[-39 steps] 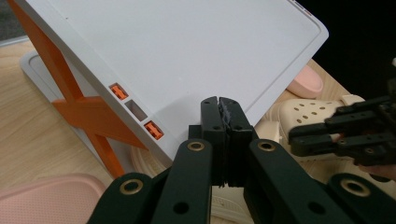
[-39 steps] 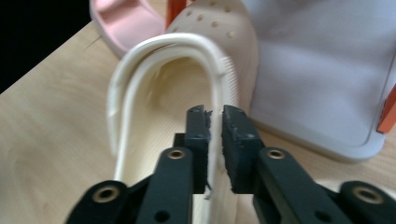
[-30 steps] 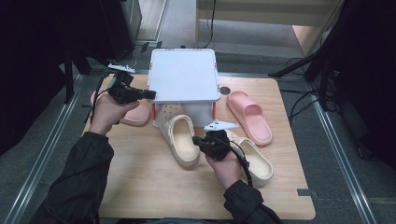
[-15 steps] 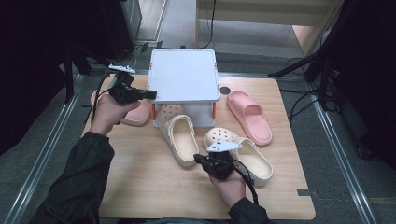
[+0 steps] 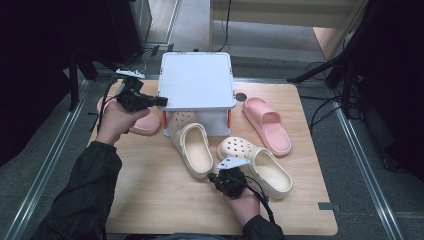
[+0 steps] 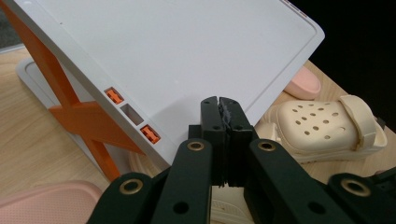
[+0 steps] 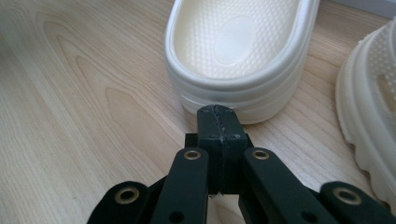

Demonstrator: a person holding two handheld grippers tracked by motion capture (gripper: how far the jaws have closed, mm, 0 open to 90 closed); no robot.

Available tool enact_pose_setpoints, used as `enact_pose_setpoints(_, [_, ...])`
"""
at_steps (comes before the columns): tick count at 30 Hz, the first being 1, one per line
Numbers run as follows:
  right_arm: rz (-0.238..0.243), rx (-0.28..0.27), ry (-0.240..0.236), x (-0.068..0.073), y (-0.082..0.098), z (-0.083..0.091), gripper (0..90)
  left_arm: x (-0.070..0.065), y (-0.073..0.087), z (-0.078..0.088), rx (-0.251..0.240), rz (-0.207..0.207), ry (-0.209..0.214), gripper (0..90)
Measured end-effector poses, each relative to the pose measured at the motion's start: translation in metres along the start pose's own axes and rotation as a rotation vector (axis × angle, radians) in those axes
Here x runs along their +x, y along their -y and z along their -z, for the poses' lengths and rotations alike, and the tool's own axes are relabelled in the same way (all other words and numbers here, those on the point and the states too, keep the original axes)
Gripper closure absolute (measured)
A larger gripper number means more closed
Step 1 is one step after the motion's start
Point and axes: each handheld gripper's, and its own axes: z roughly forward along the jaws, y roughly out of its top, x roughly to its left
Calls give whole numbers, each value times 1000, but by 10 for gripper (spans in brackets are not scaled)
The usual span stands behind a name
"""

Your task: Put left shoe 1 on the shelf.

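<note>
At the far left of the wooden tabletop (image 5: 150, 200), a pink slide (image 5: 142, 124) lies partly under the person's left hand (image 5: 116, 120). That hand holds the left gripper (image 5: 152, 101) up against the left edge of a white stand (image 5: 197, 80) with orange cross-braces; in the left gripper view its jaws are pressed together with nothing between them, their tips just at the stand's tilted white top. Under and in front of the stand lies a cream clog (image 5: 192, 147), its heel toward the person. Near the front edge, the right gripper (image 5: 220, 179) rests low in the right hand (image 5: 245, 205); in the right gripper view its jaws are closed on nothing, just short of that clog's heel. Just right of it lies a second cream clog (image 5: 260, 162). Beyond it, near the stand's right side, a second pink slide (image 5: 267, 125) lies alone.
</note>
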Motion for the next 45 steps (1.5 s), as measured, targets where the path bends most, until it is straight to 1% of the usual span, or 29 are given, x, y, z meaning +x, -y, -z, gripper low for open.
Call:
enact_pose_setpoints(5, [2,-13,-10,2,-3,-2,900,-1,0,0,1,-7,-9,894])
enact_pose_setpoints(9, [-6,-19,-21,6,-7,-4,900,-1,0,0,0,-7,-11,894])
enact_pose_setpoints(11, [-10,-19,-34,8,-10,-6,900,-1,0,0,-1,-7,-9,894])
enact_pose_setpoints(15, [8,-27,-30,14,-17,-10,900,-1,0,0,-2,-7,-7,894])
enact_pose_setpoints(17, [11,-29,-30,14,-19,-11,900,-1,0,0,-2,-7,-7,894])
enact_pose_setpoints(19, [9,-30,-29,13,-21,-13,900,-1,0,0,-1,-8,-8,894])
enact_pose_setpoints(20, [-6,-36,-39,13,-24,-14,900,-1,0,0,0,-8,-8,894])
enact_pose_setpoints(21, [-6,-36,-39,13,-24,-14,900,-1,0,0,0,-7,-8,894])
enact_pose_setpoints(23, [-12,-43,-43,13,-28,-16,900,-1,0,0,2,0,-5,894])
enact_pose_setpoints(26, [-31,-54,-49,14,-39,-23,900,-1,0,0,3,3,-7,894])
enact_pose_setpoints(27, [-31,-54,-49,14,-39,-23,900,-1,0,0,3,3,-7,894])
enact_pose_setpoints(28, [-18,-59,-44,15,-44,-26,900,-1,0,0,3,0,-9,894])
enact_pose_setpoints(30, [-16,-55,-36,15,-47,-27,900,-1,0,0,3,0,-9,894])
enact_pose_setpoints(32, [-13,-50,-27,13,-53,-32,900,-1,0,0,3,4,-8,894])
enact_pose_setpoints(37, [-18,-40,-11,9,-59,-39,900,0,0,0,2,4,-3,894])
enact_pose_setpoints(38, [-31,-40,-7,5,-62,-43,900,-1,0,0,1,0,-9,894])
enact_pose_setpoints(39, [-31,-40,-7,5,-62,-43,900,-1,0,0,1,0,-9,894])
enact_pose_setpoints(40, [-44,-41,-5,1,-65,-47,900,-2,0,0,2,-5,-14,894])
enact_pose_setpoints(41, [-44,-41,-5,1,-65,-47,900,-2,0,0,2,-5,-14,894])
enact_pose_setpoints(42, [-59,-43,-4,-2,-66,-49,900,-2,0,0,2,-5,-14,894])
enact_pose_setpoints(44, [-72,-56,-9,-6,-70,-54,900,-2,0,0,2,-4,-14,894])
enact_pose_setpoints(45, [-72,-56,-9,-6,-70,-54,900,-2,0,0,2,-3,-15,894])
